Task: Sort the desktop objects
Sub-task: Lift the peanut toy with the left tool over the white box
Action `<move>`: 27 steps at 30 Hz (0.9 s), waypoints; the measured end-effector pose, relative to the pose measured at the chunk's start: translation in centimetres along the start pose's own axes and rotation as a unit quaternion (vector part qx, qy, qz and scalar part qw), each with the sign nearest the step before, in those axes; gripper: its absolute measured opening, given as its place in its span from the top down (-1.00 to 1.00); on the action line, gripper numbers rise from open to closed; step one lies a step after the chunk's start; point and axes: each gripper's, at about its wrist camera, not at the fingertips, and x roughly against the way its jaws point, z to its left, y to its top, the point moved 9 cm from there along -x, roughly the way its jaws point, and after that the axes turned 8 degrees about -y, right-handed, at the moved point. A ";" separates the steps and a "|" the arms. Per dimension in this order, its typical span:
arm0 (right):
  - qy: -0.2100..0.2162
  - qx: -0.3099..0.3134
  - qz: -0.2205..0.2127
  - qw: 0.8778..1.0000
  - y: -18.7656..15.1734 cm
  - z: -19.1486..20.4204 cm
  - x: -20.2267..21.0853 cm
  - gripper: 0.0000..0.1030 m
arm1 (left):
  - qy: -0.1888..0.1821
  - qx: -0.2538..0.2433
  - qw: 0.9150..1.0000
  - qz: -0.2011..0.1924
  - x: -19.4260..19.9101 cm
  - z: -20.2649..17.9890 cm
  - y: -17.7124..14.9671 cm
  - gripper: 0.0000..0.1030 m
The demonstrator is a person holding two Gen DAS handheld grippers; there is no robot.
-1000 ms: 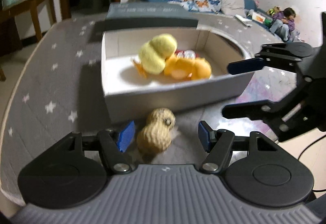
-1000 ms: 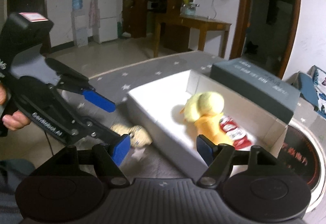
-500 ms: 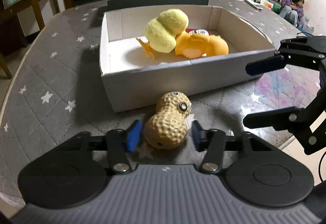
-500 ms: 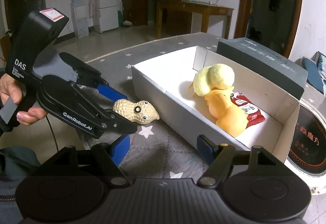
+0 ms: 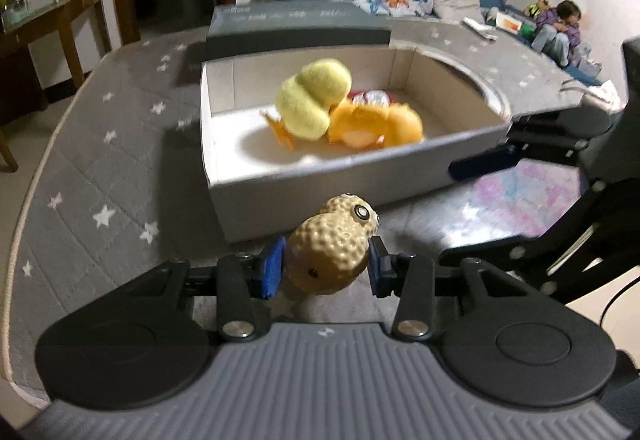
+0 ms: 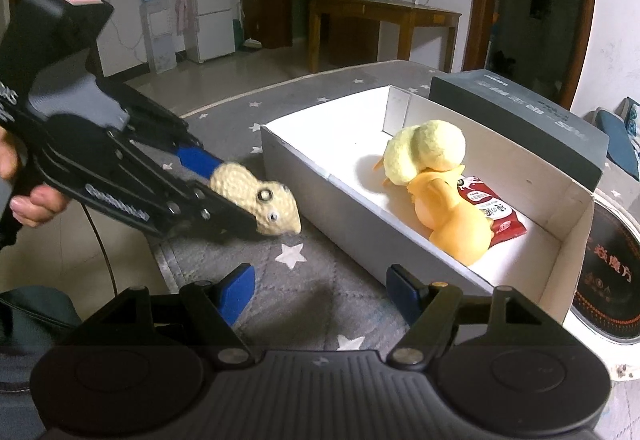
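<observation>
the desk (image 5: 100,176), under a grey star-print cover, carries a white box (image 6: 360,216) holding a yellow plush chick (image 6: 424,152), an orange toy (image 6: 452,224) and a red packet (image 6: 492,212). just outside the box's near wall, the left claw (image 5: 326,266) is clamped on the peanut toy (image 5: 332,248) (googly eyes facing the box). the right claw (image 6: 320,290) hangs part-open, gripping nothing.

The desk (image 6: 224,112) is wearing a grey cloth with white stars. A white box (image 6: 344,196) is sitting on it. A dark grey box (image 6: 516,108) is lying just behind, and a round black plate (image 6: 612,280) is resting beside.
</observation>
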 end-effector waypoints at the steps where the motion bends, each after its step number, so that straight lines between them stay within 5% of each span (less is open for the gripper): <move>1: -0.001 -0.002 -0.001 1.000 0.0 -0.1 0.2 -0.45 | -0.003 0.000 1.000 -0.007 0.5 -0.1 0.5 0.15; 8: -0.008 -0.016 -0.007 1.000 0.1 -0.9 1.0 -0.45 | -0.028 -0.009 0.999 -0.037 0.9 -0.4 4.9 0.15; 18: -0.009 -0.030 -0.020 0.999 0.9 -1.5 1.1 -0.45 | -0.071 -0.021 0.997 0.031 -5.8 -0.1 8.0 0.15; 27: 0.000 -0.050 -0.021 0.999 0.7 -2.3 0.7 -0.45 | -0.078 -0.017 0.994 0.079 -9.4 1.1 7.6 0.15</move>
